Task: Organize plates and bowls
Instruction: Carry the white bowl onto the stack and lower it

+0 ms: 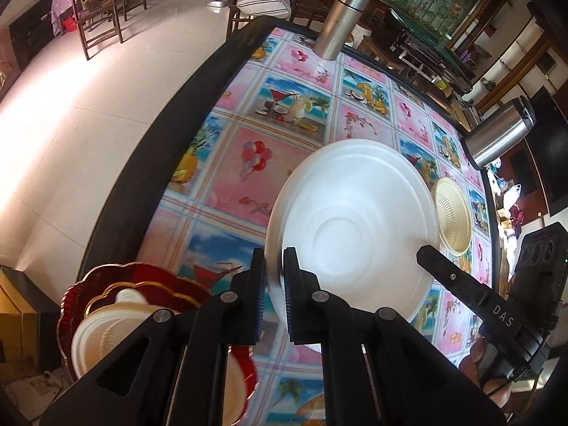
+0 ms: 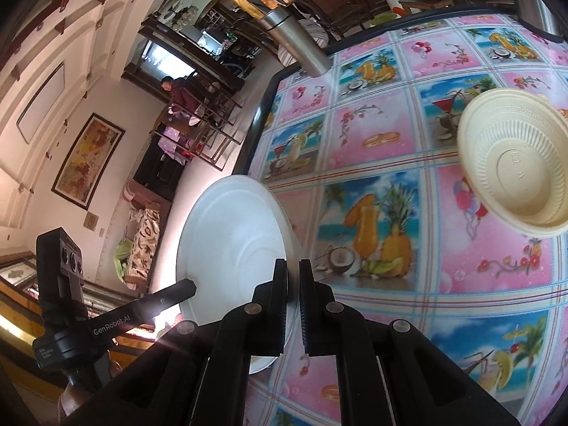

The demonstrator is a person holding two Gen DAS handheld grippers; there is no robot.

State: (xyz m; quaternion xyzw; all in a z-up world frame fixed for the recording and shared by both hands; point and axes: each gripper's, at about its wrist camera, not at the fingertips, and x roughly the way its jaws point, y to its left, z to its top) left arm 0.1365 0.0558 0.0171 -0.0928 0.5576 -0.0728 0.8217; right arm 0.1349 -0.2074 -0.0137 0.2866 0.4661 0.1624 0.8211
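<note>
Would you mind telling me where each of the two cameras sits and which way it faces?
Left wrist: rides the left gripper, looking steeply down onto the tablecloth; its fingers pinch the white plate; right gripper at the side.
Right wrist: rides the right gripper, looking down across the table; it pinches the same plate's rim; left gripper visible.
Shared: white plate, cream bowl, tablecloth.

A lived-in home dining room: a table [image 1: 149, 163] under a bright fruit-print oilcloth [image 1: 284, 113], wooden dining chairs [image 1: 99, 10] on pale floor tiles [image 1: 106, 106], a framed painting [image 2: 87, 161] on the wall.
</note>
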